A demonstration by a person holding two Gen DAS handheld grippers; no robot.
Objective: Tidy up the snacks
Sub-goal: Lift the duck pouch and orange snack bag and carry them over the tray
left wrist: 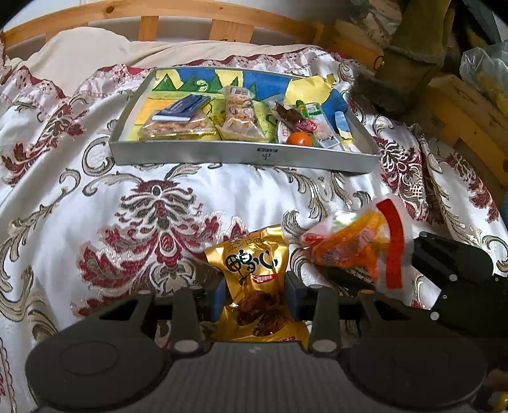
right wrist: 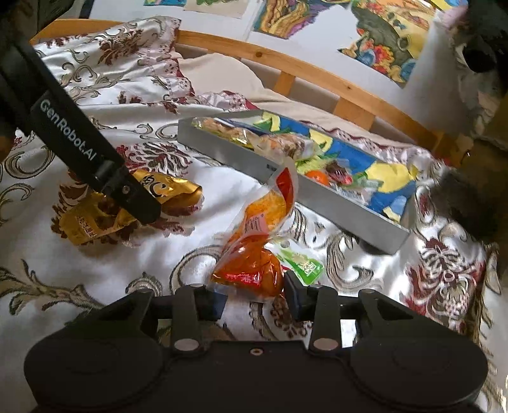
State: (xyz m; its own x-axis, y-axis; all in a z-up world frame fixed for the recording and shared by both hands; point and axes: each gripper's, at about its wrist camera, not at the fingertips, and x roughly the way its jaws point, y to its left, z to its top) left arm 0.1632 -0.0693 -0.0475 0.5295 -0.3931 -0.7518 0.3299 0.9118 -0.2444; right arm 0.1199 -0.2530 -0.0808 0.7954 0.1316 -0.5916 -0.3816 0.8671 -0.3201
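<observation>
A gold snack packet [left wrist: 254, 279] sits between the blue pads of my left gripper [left wrist: 255, 294], which is shut on it just above the bedspread. In the right wrist view that packet [right wrist: 177, 190] shows crumpled under the left gripper's black finger [right wrist: 133, 197]. My right gripper [right wrist: 255, 300] is shut on the lower end of an orange packet with a red stripe [right wrist: 250, 263], which stands up from the bed. The left wrist view shows this orange packet [left wrist: 349, 247] at the right, between the right gripper's fingers [left wrist: 444, 263]. A grey tray [left wrist: 222, 154] holding several snacks lies further back.
A small green packet [right wrist: 304, 267] lies on the bedspread beside my right gripper's finger. The tray's near wall [right wrist: 317, 203] stands just behind the orange packet. A wooden bed rail [left wrist: 222, 12] runs along the back, and wooden furniture [left wrist: 460, 120] stands at the right.
</observation>
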